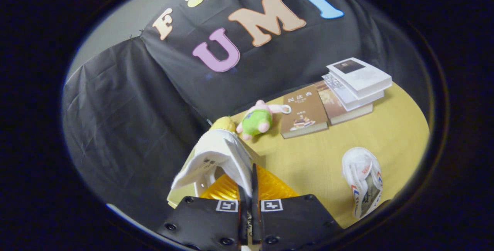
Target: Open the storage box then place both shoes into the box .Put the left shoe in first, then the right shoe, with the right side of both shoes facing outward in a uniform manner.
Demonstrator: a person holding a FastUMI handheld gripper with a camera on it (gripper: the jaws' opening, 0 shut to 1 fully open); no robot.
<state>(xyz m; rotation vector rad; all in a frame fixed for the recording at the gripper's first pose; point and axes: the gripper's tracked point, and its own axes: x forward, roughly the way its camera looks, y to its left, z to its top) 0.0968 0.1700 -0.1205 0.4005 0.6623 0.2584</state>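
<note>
From the view along my jaws (249, 193), they are drawn almost together, and the white shoe (216, 158) hangs from them, its rim apparently pinched in the narrow slit between them, toe pointing away toward the counter's far edge. Directly under that shoe is the storage box (270, 189), amber and see-through, with a pale panel on its near-left side that I take to be its opened door, though I cannot make out the hinge. So I judge the opening step done and the first shoe, presumably the left, poised over or at the mouth of the box, not yet settled inside. The second shoe (362, 181) lies on its side on the bare counter (308, 154), well apart to the right of the box, untouched. Beyond the box, near the far edge, sit a plush toy (256, 120) and a row of books (339, 96). Left to do: seat this shoe, let go, then fetch the other and match its facing.
</note>
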